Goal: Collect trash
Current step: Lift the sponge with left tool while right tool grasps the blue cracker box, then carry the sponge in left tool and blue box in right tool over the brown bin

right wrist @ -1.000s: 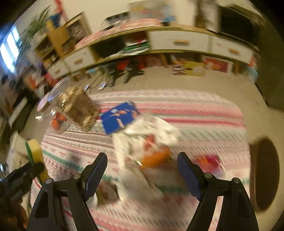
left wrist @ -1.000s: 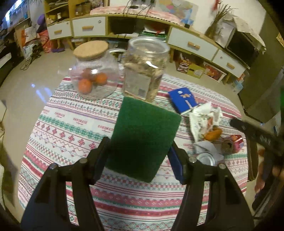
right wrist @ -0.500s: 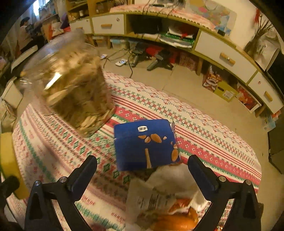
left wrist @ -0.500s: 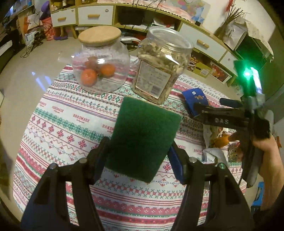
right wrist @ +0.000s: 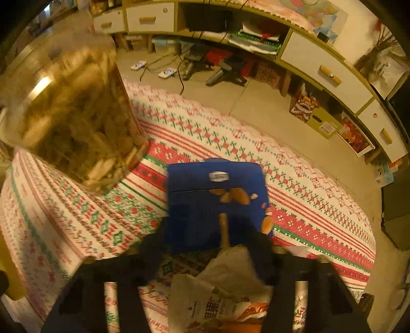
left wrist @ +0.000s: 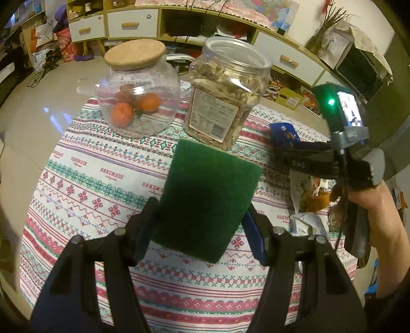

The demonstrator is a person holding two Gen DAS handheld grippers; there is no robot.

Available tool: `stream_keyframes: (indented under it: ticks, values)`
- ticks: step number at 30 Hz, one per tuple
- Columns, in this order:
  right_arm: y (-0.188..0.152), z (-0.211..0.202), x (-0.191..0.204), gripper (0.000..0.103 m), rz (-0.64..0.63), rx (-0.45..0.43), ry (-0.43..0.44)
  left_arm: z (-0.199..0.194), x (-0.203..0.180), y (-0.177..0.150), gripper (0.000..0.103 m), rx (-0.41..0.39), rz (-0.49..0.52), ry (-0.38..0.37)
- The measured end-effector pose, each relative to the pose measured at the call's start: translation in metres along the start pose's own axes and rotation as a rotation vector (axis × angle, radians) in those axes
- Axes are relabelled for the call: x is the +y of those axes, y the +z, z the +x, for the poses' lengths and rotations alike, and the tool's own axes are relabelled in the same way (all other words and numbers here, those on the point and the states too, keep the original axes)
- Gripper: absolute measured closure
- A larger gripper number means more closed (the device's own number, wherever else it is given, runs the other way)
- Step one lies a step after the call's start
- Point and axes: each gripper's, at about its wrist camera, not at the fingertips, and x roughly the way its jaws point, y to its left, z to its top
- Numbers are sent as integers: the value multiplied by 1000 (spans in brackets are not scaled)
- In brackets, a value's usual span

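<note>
A blue snack box (right wrist: 215,194) lies flat on the patterned tablecloth (right wrist: 205,133). My right gripper (right wrist: 210,238) straddles its near end with jaws closing, the fingers against both long sides. The left wrist view shows the same right gripper (left wrist: 284,146) reaching down onto the blue box (left wrist: 283,133), held by a person's hand (left wrist: 371,205). A crumpled white wrapper (right wrist: 217,294) with orange peel lies just under it. My left gripper (left wrist: 201,210) hovers above the table, shut on a green sponge (left wrist: 207,202).
A round glass jar with a cork lid and fruit (left wrist: 138,102) and an open plastic jar of snacks (left wrist: 225,102) stand at the table's far side. A small can (left wrist: 333,222) lies by the wrapper. A sideboard with drawers (left wrist: 133,23) lines the far wall.
My right gripper swung in over the table, dropped onto the blue box, opened wide, and has now drawn its fingers in against the box. The left gripper and sponge stayed put.
</note>
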Motion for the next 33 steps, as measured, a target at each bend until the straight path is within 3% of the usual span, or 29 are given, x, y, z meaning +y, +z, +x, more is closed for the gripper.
stream_keyframes:
  ticks: [3, 8, 10, 11, 12, 14, 20, 22, 27, 33]
  values:
    - [-2, -20, -4, 79, 18, -30, 42, -2, 0, -1, 38, 0, -12, -18]
    - [-9, -38, -16, 85, 44, -23, 10, -8, -1, -7, 38, 6, -33, -52]
    - [-11, -43, -23, 84, 75, -31, 39, -10, -3, -8, 38, 5, -37, -63]
    - [-11, -44, -27, 73, 96, -26, 61, -11, -4, -9, 38, 6, -37, -69]
    - [-11, -44, -30, 41, 115, -24, 69, -11, -6, -10, 38, 8, -35, -72]
    - [-10, -46, -32, 9, 136, -41, 60, -9, -11, -11, 38, 14, -28, -74]
    - [6, -19, -33, 8, 80, -1, 38, 1, -18, -8, 38, 37, -23, -71]
    - [10, -6, -26, 0, 20, 21, 62, 3, -16, -5, 38, 43, -27, -75]
    - [17, 21, -20, 0, -81, 76, 8, 5, -14, 1, 38, 33, -27, -58]
    - [17, 49, -32, 0, -67, 136, 3, 11, -14, 5, 38, 38, -17, -49]
